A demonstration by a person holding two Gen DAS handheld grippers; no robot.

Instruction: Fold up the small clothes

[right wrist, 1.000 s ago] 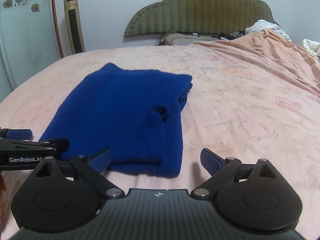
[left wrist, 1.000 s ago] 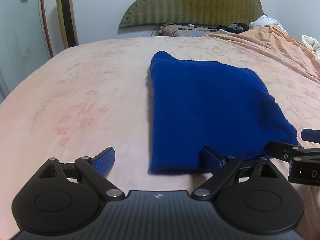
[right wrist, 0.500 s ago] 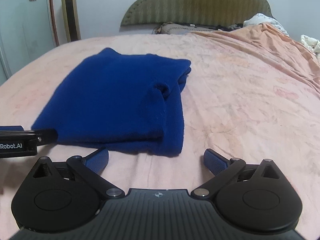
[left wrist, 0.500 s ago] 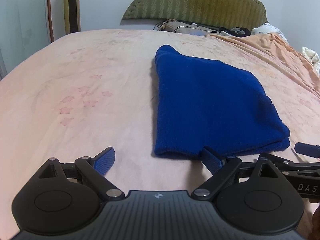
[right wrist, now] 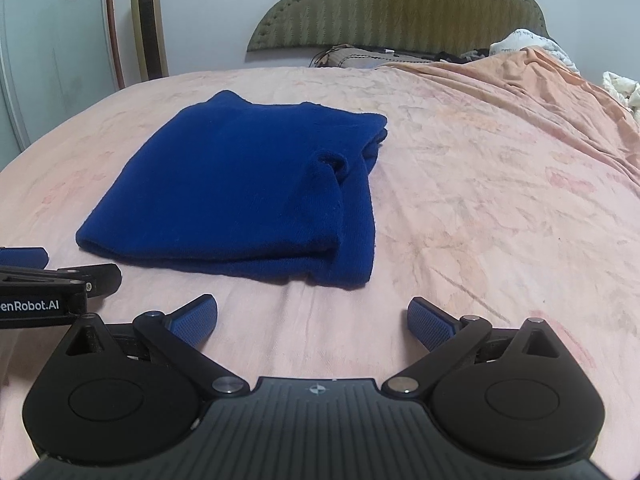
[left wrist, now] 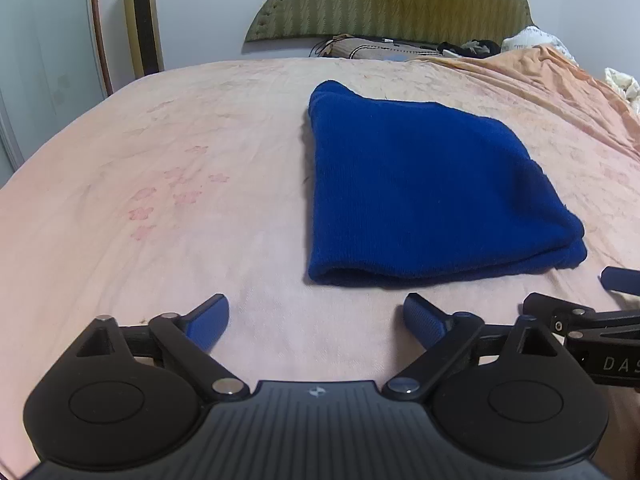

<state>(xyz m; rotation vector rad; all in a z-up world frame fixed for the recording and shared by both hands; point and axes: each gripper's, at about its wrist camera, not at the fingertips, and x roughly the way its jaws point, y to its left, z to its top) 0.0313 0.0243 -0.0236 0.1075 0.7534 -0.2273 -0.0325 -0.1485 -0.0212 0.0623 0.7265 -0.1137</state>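
Lying folded, one blue garment (left wrist: 420, 184), two grippers, jaws apart

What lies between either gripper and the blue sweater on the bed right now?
Nothing visible. Only bare pink bedsheet separates the open right gripper and the open left gripper from the near edge of the folded blue sweater. Neither gripper touches it.

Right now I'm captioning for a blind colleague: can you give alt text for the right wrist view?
A folded blue garment lies on a pink bedsheet, just beyond the open, empty right gripper. The left gripper shows at the left edge; an olive headboard stands behind.
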